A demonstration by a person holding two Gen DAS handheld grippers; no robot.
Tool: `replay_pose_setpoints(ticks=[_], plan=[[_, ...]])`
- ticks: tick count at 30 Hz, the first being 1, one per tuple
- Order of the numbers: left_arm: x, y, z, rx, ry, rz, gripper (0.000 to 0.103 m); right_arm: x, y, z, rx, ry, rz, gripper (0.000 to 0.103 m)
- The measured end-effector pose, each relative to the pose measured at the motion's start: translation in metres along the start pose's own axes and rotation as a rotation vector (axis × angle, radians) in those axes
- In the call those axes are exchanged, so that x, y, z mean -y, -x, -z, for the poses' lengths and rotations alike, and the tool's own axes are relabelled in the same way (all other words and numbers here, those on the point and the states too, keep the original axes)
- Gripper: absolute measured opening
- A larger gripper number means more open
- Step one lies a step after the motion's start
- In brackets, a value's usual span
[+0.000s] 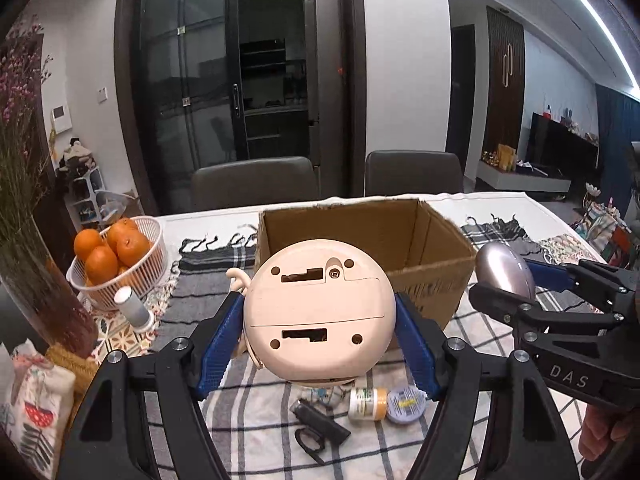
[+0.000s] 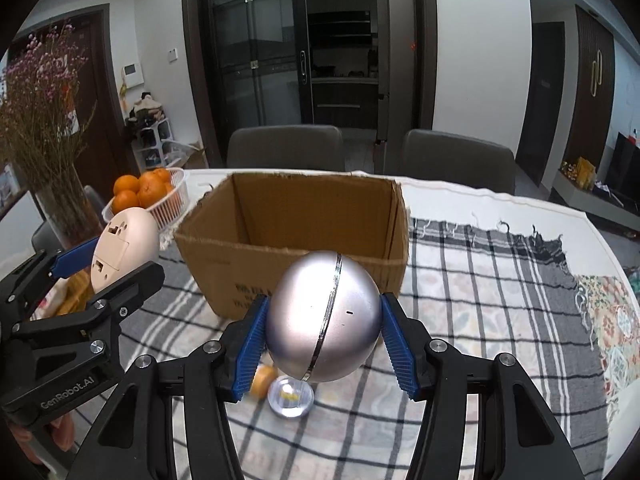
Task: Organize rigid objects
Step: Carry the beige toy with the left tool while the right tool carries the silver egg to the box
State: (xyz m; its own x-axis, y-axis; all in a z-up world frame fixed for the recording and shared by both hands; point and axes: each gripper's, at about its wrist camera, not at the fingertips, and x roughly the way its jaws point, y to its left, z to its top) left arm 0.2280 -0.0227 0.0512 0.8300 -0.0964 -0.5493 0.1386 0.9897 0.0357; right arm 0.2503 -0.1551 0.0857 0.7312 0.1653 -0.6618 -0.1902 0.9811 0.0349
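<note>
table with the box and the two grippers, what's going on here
A person is tidying loose items into the open cardboard box. The left gripper holds a round cream gadget between its blue fingers, lifted above the table in front of the box. The right gripper holds a silver ball-shaped object the same way. Neither is in the box yet. A small bottle, a round tin and a black tool lie on the checked cloth.

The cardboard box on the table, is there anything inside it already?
Cannot tell: the cardboard box shows only bare inner walls in the right wrist view, and its near wall hides the floor.
</note>
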Motion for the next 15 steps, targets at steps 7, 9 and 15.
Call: replay_pose_setpoints(ticks=[7, 9, 15], plan=[[-0.003, 0.001, -0.022, 0.03, -0.017, -0.006, 0.073, -0.004, 0.0, -0.02, 0.013, 0.005, -0.008, 0.056], [-0.003, 0.001, -0.028, 0.033, -0.018, -0.001, 0.073, -0.003, -0.002, -0.023, 0.009, 0.002, -0.015, 0.056], [-0.004, -0.01, -0.045, 0.028, -0.043, -0.002, 0.073, 0.001, -0.011, -0.036, -0.001, -0.008, -0.018, 0.056]])
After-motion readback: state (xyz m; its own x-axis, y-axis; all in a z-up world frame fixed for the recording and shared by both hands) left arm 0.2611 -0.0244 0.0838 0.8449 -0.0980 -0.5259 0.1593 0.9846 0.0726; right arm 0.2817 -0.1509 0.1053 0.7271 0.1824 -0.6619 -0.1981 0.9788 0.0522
